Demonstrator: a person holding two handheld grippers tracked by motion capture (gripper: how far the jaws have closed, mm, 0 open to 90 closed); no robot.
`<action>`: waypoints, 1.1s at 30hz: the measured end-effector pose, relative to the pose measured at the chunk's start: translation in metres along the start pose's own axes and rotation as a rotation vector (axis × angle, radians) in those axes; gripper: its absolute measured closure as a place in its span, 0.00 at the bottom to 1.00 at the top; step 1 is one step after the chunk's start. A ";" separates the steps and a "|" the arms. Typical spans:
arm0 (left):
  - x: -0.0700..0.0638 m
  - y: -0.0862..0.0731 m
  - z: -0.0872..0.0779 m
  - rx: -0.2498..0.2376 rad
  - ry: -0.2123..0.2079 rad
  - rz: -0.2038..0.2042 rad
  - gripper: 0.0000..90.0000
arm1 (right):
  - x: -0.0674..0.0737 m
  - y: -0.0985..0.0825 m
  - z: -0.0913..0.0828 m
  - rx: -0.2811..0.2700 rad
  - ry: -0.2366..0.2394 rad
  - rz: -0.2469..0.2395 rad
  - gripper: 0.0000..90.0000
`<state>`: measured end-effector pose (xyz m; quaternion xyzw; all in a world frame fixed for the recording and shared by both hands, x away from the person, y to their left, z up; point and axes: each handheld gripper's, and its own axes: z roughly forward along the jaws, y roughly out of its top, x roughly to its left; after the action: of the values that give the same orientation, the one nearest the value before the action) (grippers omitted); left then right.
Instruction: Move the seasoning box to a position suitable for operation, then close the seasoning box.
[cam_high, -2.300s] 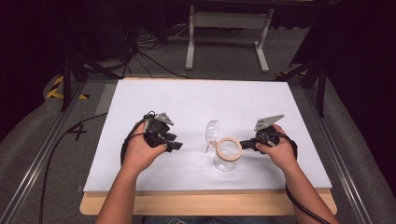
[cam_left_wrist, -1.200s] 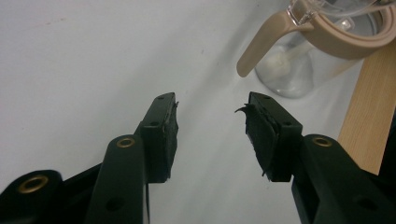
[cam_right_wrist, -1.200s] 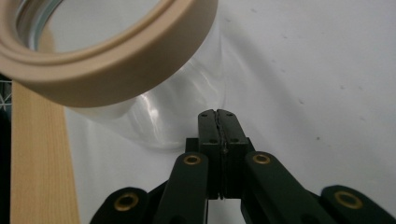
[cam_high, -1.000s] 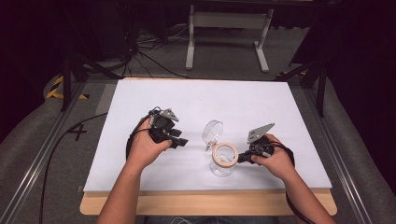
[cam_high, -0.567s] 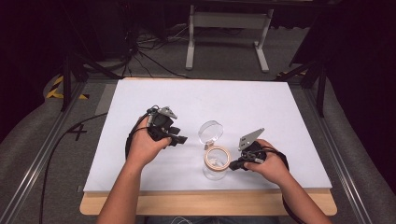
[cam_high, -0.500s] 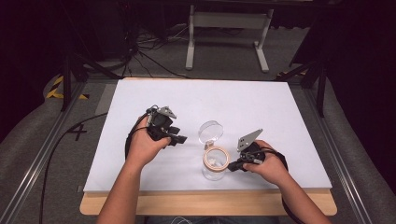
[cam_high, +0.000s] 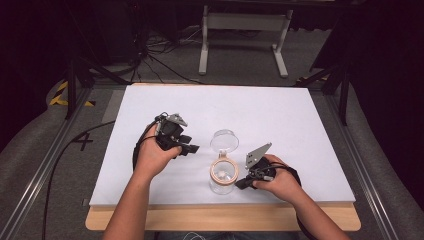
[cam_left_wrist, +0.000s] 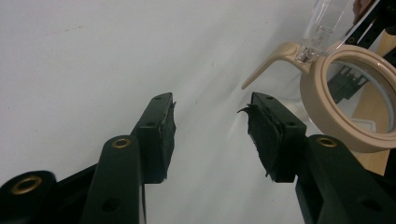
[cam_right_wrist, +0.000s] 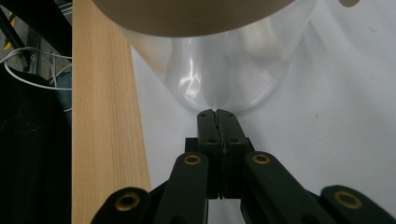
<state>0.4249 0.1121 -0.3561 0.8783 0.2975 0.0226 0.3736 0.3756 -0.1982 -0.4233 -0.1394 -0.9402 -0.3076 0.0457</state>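
My right claw (cam_high: 242, 183), jaws pressed together and empty, noses the clear glass jar with tan-rimmed lid (cam_high: 223, 172) at lower centre; left claw (cam_high: 192, 148) gapes empty. Push gently, low.

the clear glass jar with the beige ring at its mouth (cam_high: 223, 175) is standing on the white sheet covering the wooden table (cam_high: 280, 120), near the front edge and a little right of the middle. its round clear hinged lid (cam_high: 224, 140) is lying open just behind it, toward the far side. the left gripper (cam_high: 186, 148) is sitting to the left of the jar and slightly behind it, apart from it, jaws pointing toward it. the right gripper (cam_high: 241, 183) is lying just right of the jar, tips at the jar's wall. a strip of bare wooden table edge (cam_high: 225, 217) is running in front of the sheet.
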 end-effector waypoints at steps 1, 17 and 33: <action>0.000 0.000 0.000 -0.002 -0.002 -0.004 0.57 | 0.000 0.000 0.000 0.001 0.004 -0.001 1.00; -0.011 0.009 0.002 -0.126 0.019 -0.020 0.79 | 0.007 0.002 -0.048 -0.149 -0.121 0.058 1.00; -0.026 0.016 0.007 -0.224 0.027 0.030 0.90 | 0.029 0.016 -0.052 -0.347 -0.116 0.056 1.00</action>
<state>0.4135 0.0853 -0.3461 0.8350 0.2846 0.0731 0.4651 0.3525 -0.2096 -0.3674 -0.1889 -0.8697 -0.4552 -0.0246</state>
